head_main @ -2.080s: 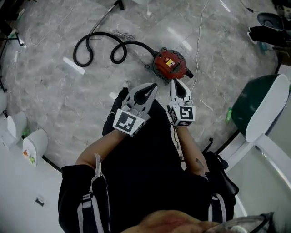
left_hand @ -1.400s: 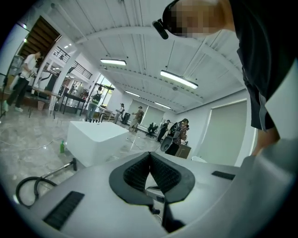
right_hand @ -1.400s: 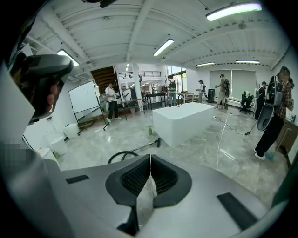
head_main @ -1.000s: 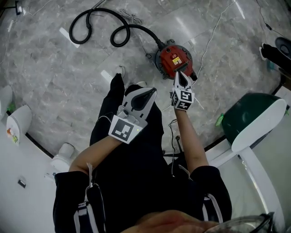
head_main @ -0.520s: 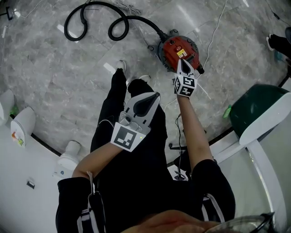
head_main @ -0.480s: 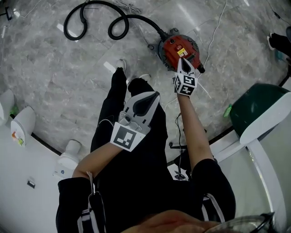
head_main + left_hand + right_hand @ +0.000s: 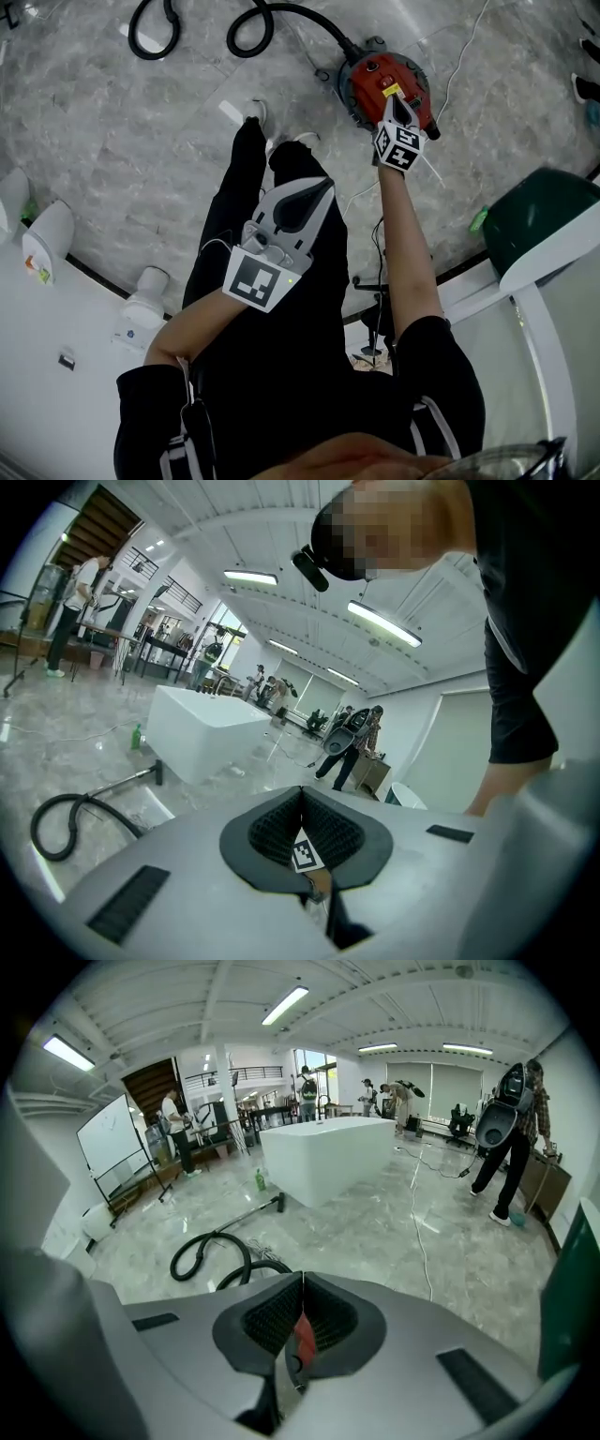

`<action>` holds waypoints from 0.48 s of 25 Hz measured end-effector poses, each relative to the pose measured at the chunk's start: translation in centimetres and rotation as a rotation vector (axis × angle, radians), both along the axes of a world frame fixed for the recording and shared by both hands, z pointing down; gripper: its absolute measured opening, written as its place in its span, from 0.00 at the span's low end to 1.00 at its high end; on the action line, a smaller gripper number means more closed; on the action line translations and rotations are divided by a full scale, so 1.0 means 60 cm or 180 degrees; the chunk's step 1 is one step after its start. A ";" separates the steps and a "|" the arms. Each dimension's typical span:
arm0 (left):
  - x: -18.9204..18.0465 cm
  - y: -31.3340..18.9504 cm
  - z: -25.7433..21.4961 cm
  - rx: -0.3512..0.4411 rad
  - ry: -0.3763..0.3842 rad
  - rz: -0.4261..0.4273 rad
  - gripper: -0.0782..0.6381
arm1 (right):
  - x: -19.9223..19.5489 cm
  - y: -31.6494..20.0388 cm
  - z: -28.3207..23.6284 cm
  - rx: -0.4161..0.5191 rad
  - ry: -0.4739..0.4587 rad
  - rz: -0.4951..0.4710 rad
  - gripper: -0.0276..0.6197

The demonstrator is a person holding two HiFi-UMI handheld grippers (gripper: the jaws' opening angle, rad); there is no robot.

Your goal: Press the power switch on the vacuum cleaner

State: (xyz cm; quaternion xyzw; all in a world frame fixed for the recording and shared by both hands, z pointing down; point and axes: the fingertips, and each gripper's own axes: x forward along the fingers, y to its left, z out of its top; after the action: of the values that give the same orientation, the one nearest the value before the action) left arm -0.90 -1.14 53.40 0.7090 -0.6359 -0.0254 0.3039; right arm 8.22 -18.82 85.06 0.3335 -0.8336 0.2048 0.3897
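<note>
The red round vacuum cleaner point(image 7: 375, 80) stands on the marble floor at the top of the head view, with its black hose point(image 7: 251, 26) curling off to the left. My right gripper point(image 7: 388, 99) is stretched out, shut, its tip down on the vacuum's top beside a yellow label. In the right gripper view the jaws point(image 7: 303, 1277) meet, and red of the vacuum point(image 7: 304, 1340) shows in the hole behind them. My left gripper point(image 7: 327, 184) is shut, holds nothing, and hovers over the person's dark trousers. Its own view shows the closed tips point(image 7: 301, 789).
A green-and-white bin point(image 7: 539, 225) stands at the right. A thin white cable point(image 7: 459, 56) runs past the vacuum. White floor fixtures point(image 7: 47, 246) sit at the left. Across the hall stand a large white block point(image 7: 328, 1157) and other people point(image 7: 511, 1129).
My right gripper has reached forward from near the body until its tip rests on the vacuum's top. The left gripper has stayed over the legs. The view has shifted toward the vacuum.
</note>
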 end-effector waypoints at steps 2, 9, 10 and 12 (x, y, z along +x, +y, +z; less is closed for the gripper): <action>0.000 0.001 0.014 -0.0042 -0.0005 0.0031 0.13 | 0.007 -0.006 0.024 -0.0033 0.0048 0.0019 0.07; -0.007 0.011 0.046 -0.0063 0.0001 0.0049 0.13 | 0.026 -0.013 0.085 -0.0046 0.0167 0.0061 0.07; -0.008 0.017 0.057 -0.0101 0.0014 0.0057 0.13 | 0.022 -0.012 0.092 -0.0052 0.0175 0.0045 0.07; -0.008 0.031 0.078 -0.0196 0.0054 0.0075 0.13 | 0.014 -0.007 0.108 -0.0078 0.0195 0.0020 0.07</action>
State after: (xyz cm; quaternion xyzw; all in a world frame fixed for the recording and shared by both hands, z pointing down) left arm -1.35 0.70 58.10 0.7065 -0.6253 -0.0082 0.3313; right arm 9.08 -19.26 91.53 0.3375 -0.8176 0.2059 0.4185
